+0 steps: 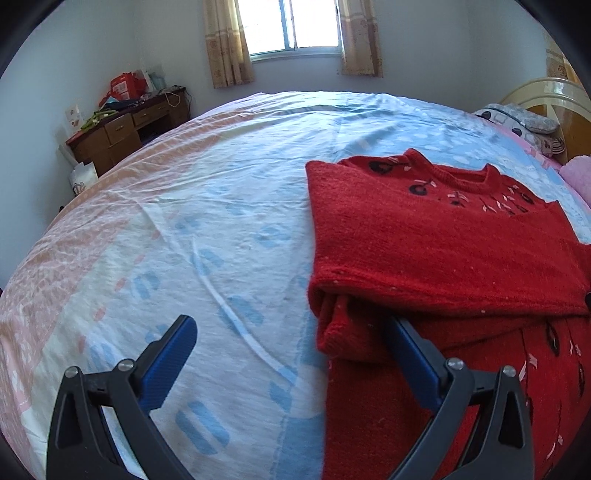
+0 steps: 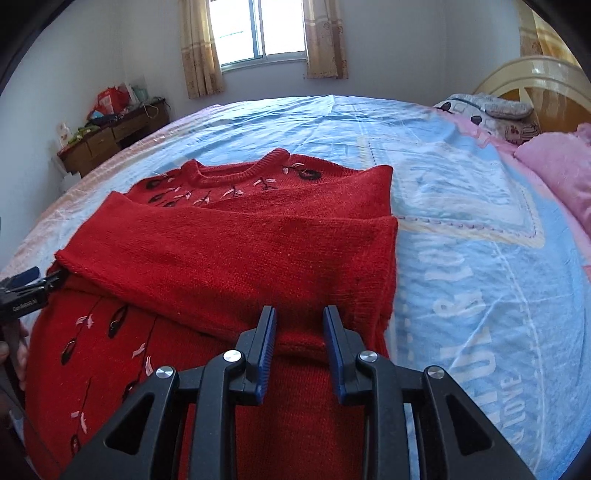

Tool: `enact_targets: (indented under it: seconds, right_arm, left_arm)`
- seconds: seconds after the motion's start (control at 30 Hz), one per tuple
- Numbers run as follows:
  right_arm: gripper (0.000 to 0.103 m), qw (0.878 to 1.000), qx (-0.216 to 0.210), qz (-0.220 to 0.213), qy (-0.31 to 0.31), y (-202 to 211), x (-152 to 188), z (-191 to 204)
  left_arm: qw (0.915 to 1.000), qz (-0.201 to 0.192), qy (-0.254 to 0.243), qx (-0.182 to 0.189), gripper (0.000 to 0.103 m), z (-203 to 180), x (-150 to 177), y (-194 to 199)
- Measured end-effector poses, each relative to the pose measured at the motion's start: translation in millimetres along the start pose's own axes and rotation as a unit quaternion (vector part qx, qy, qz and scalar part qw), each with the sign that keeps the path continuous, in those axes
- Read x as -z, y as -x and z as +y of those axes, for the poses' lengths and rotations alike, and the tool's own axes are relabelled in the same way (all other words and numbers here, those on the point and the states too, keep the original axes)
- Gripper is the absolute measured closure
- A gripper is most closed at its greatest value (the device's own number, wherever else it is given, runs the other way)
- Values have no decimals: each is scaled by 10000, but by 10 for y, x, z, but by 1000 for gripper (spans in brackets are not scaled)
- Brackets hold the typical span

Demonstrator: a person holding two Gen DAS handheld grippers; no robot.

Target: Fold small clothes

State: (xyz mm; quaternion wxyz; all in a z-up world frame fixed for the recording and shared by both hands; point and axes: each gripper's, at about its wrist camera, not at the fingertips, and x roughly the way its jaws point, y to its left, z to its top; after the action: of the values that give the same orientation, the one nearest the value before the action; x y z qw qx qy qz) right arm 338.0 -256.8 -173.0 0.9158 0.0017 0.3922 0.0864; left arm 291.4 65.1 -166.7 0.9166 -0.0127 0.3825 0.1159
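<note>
A red knitted sweater [image 1: 436, 240] with black and pink embroidery lies on the bed, both sleeves folded across its chest; it also shows in the right wrist view [image 2: 236, 251]. My left gripper [image 1: 291, 339] is wide open at the sweater's left edge, its right finger [image 1: 413, 354] resting on the fabric by the folded sleeve cuff, its left finger over the sheet. My right gripper [image 2: 300, 325] hovers low over the sweater's lower right part, jaws partly open with a narrow gap and nothing between them. The left gripper's tip [image 2: 26, 280] shows at the sweater's left edge.
The bed sheet [image 1: 207, 229] is light blue, white and pink, with creases. Pillows [image 2: 554, 166] and a wooden headboard [image 2: 535, 77] lie at the right. A cluttered wooden desk [image 1: 122, 129] stands by the far left wall under a curtained window [image 1: 291, 29].
</note>
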Motion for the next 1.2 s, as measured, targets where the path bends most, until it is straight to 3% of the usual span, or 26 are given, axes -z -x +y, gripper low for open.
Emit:
enact_targets:
  seconds: [0.2, 0.6, 1.2]
  right_arm:
    - [75, 10000, 37, -47, 16, 13, -3, 23]
    - [54, 9999, -30, -25, 97, 248, 92, 167]
    - [52, 9988, -132, 435, 163, 741, 609, 317]
  left_arm:
    - [9999, 56, 24, 101, 0, 14, -7, 18]
    - [9994, 16, -158, 322, 0, 27, 140, 274]
    - [9962, 30, -565, 669, 0, 5, 501, 876]
